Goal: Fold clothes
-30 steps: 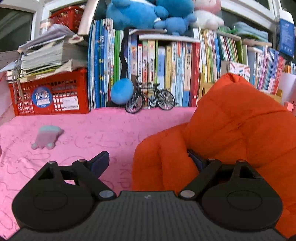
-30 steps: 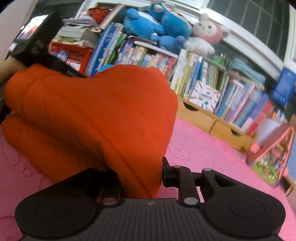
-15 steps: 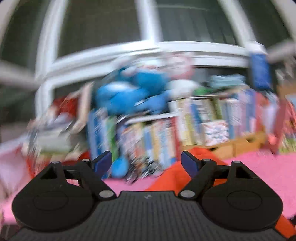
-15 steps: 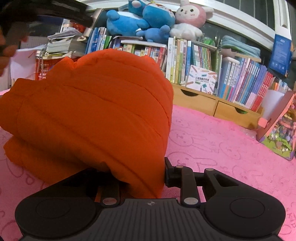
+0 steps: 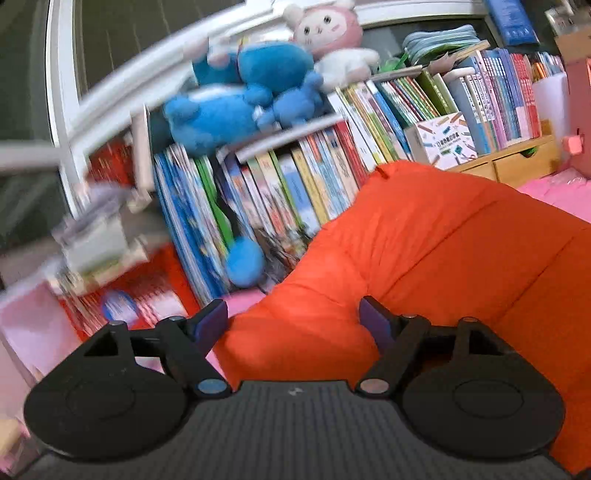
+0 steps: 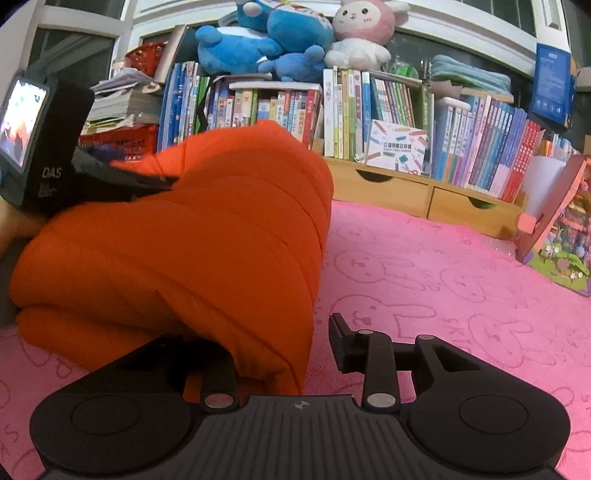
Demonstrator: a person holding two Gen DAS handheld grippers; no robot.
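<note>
Nearest in the right wrist view, the right gripper (image 6: 288,339) is seen low over the pink cloth (image 6: 443,280), its jaws spread. A lower corner of the orange padded garment (image 6: 184,251) lies between them; one finger is buried under the fabric, so whether it touches cannot be told. The other finger (image 6: 341,341) stands clear of the cloth edge.

In the left wrist view, the left gripper (image 5: 293,321) is likewise held wide apart, with a rounded lobe of the garment (image 5: 424,251) sitting between its blue pads (image 5: 373,321) and not pinched. The view is tilted and partly blurred.

The garment is bundled in stacked, puffy layers on the cloth, bulging upward in the middle. From the right gripper it spreads forward and to the left; from the left gripper, forward and to the right. Its long axis is thus judged to run between the two tools, each standing at one end, neither plainly nearer.

Whether another fold is being set up or a finished bundle is being let go cannot be settled.

Beyond, a shelf of books (image 6: 369,110) is topped by plush toys (image 6: 288,33).
</note>
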